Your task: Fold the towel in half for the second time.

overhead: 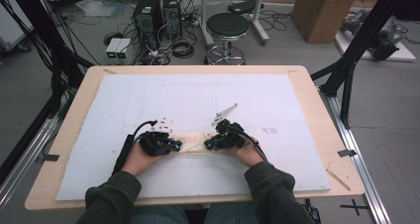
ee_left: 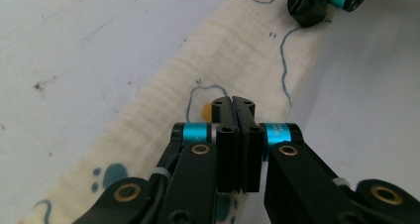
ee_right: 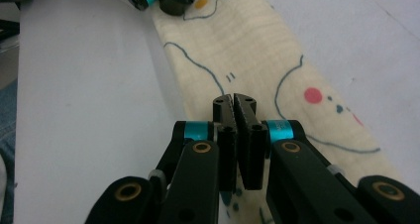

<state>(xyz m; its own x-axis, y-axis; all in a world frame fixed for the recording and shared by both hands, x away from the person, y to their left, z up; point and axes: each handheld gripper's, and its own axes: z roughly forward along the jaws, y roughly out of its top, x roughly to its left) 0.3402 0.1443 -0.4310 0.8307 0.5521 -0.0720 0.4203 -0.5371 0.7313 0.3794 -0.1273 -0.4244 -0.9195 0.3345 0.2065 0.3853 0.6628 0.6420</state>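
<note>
Pinching a folded cloth [overhead: 190,145] at both ends.
Left gripper [ee_left: 233,104] and right gripper [ee_right: 234,101] jaws closed tight on its fabric.

One long strip of cream crinkled cloth printed with blue outlines and coloured spots [overhead: 190,145] lies on one white foam sheet [overhead: 148,95], which covers one pale wooden table [overhead: 317,100]. Two black two-jaw grippers with turquoise rings work at it, the left gripper [overhead: 174,145] and the right gripper [overhead: 209,145]. Behind the table stand one round black stool [overhead: 227,26], two black computer towers [overhead: 148,13] and one brown cardboard box [overhead: 324,11].
</note>
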